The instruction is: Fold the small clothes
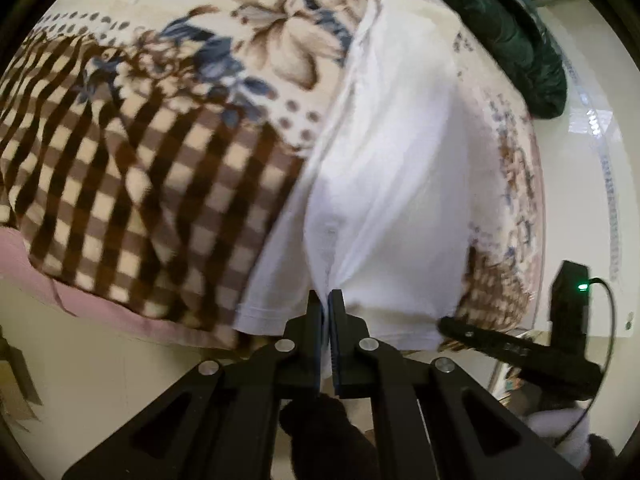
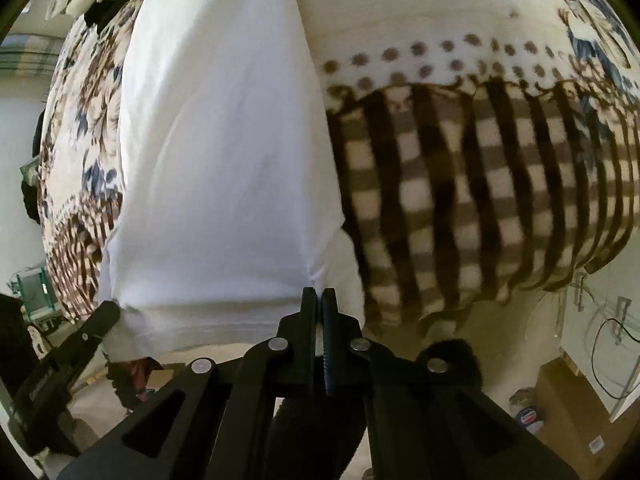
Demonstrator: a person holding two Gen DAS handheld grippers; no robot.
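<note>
Both tools, left tool [image 1: 325,300] and right tool [image 2: 319,298], pinch the white garment [image 1: 380,184].

I see a fleece blanket [image 1: 168,152] covering the bed: brown-and-cream check at its near end, then a dotted band, then blue and brown flowers. A pink sheet [image 1: 120,312] shows under its edge. A dark green quilted item [image 1: 516,40] lies at the far corner. Cardboard box [image 2: 568,396] on pale floor.
</note>
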